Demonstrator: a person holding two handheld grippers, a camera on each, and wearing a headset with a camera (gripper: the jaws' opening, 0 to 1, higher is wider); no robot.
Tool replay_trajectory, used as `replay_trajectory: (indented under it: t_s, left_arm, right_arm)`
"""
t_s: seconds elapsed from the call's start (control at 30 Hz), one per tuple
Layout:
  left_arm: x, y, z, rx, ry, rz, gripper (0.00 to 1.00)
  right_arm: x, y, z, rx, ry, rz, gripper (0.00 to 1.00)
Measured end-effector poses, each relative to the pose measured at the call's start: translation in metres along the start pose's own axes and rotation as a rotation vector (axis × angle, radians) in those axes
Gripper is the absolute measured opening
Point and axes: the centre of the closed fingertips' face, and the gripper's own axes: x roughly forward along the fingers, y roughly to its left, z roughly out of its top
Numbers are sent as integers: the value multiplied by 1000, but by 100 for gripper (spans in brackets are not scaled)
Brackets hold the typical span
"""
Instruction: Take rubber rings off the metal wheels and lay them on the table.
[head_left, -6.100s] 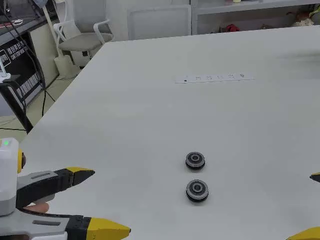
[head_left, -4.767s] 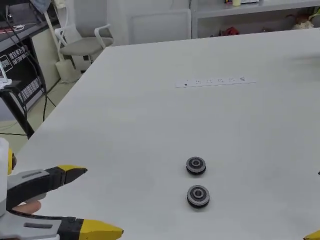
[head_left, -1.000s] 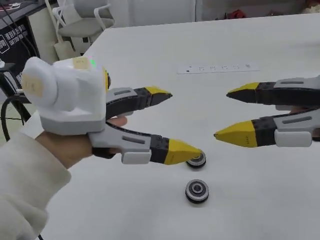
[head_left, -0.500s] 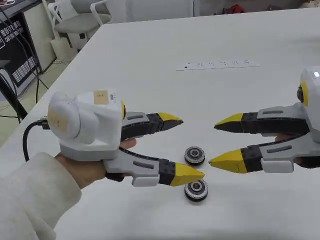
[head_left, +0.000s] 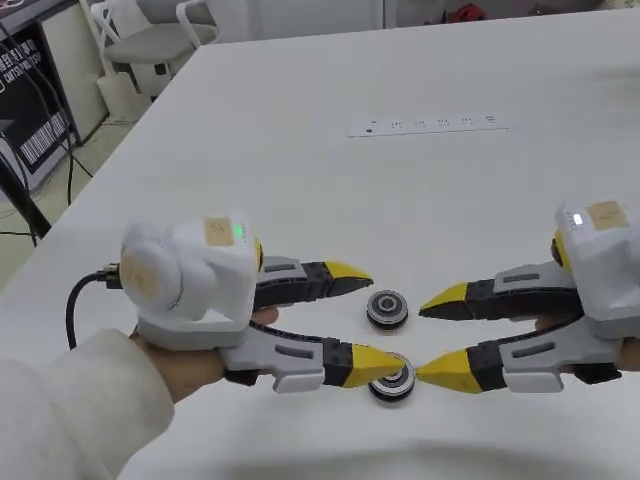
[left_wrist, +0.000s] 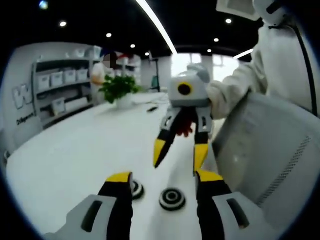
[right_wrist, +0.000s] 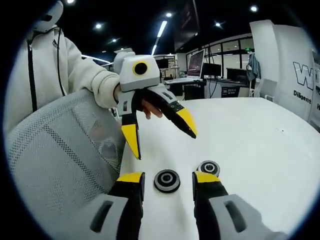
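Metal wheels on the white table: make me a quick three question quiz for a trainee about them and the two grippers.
1. True or false: the left gripper and the right gripper both have open jaws.
2. How many metal wheels rest on the table?
3. The near wheel sits: A) between facing jaw tips of the two grippers; B) at the table's edge; C) clamped in shut jaws.
Key: 1 true; 2 two; 3 A.
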Motion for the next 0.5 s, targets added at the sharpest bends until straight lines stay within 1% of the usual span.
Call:
replay_trajectory:
  t_s: [0.1,0.2,0.27,0.37,0.5]
  left_arm:
    - [4,-1,-5,-14,4,-8,47]
    - [8,-3,-12,-9,23,-11,44]
    - [9,-5,-14,-19,25,-25,42]
    - [10,-7,-16,-13,29,-30,39]
    - [13,-8,-20,-22,35,-30,37]
  right_arm:
    - [4,-1,-6,10,6,1,35]
    - [8,0,-12,8,21,-8,34]
    - [10,-1,-15,30,23,-13,33]
    - [11,0,-23,26,47,-9,32]
    - [13,-1,-26,24,55,-9,30]
